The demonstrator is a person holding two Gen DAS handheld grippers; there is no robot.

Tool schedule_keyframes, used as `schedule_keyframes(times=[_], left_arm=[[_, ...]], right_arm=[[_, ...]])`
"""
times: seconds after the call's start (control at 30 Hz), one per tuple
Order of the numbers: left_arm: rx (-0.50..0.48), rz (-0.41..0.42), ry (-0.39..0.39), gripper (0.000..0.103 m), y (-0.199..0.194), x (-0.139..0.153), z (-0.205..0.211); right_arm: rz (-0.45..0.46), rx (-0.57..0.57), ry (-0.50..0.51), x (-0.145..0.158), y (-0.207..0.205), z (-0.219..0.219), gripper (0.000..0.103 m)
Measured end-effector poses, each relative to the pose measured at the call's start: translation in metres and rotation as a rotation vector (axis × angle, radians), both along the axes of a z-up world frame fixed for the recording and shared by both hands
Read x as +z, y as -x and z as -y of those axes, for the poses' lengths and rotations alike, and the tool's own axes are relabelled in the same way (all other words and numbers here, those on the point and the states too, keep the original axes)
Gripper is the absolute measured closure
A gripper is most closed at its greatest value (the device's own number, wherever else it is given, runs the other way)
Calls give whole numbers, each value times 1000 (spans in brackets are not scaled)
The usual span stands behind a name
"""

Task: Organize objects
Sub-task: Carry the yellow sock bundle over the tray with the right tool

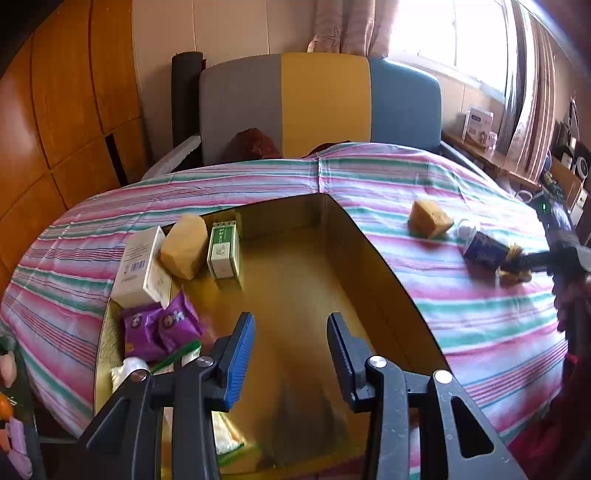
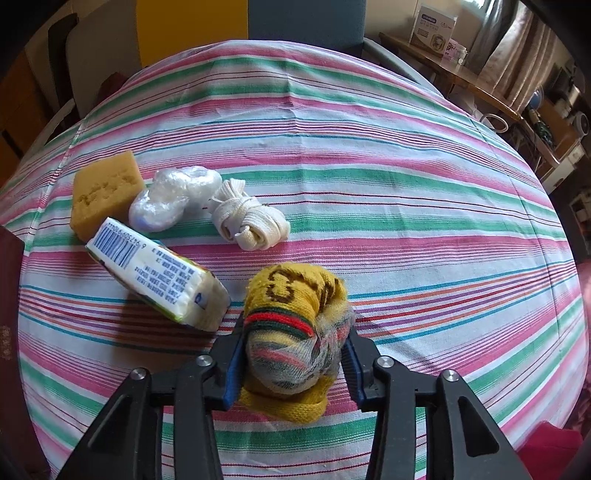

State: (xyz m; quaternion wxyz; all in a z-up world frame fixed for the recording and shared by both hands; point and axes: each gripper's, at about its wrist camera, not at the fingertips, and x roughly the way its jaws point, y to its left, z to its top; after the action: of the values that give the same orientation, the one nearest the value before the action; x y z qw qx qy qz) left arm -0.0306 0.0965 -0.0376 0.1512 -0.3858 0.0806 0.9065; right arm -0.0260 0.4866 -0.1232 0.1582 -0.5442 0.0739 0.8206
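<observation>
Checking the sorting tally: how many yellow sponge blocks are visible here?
2. One sponge leans inside the gold box between two cartons; the other sponge lies on the striped cloth. Others may be hidden.

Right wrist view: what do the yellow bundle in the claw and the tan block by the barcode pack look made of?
Yellow bundle: knitted fabric, matte, ribbed stitches and woven stripes visible, partly wrapped in thin white mesh. It looks like rolled socks, held in the right claw. Tan block: likely sponge or foam, with a dull, pitted, porous surface.

A home bedroom: striped bedsheet (image 2: 332,147), padded headboard (image 1: 321,107), curtains (image 1: 351,26).
</observation>
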Motion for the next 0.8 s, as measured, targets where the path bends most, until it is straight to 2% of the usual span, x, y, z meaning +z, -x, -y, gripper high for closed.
schedule_keyframes(times=[0.23, 0.37, 0.63, 0.8], left_arm=[[16, 40, -6, 62, -9, -7, 7], [28, 44, -9, 63, -10, -7, 11], [60, 41, -29, 63, -9, -4, 28], [80, 11, -47, 63, -11, 9, 56]], right_arm=[[1, 4, -12, -4, 5, -3, 61], [-12, -9, -21, -1, 4, -5, 65], [-166, -178, 24, 31, -6, -42, 67], [-239, -183, 28, 44, -8, -41, 67]])
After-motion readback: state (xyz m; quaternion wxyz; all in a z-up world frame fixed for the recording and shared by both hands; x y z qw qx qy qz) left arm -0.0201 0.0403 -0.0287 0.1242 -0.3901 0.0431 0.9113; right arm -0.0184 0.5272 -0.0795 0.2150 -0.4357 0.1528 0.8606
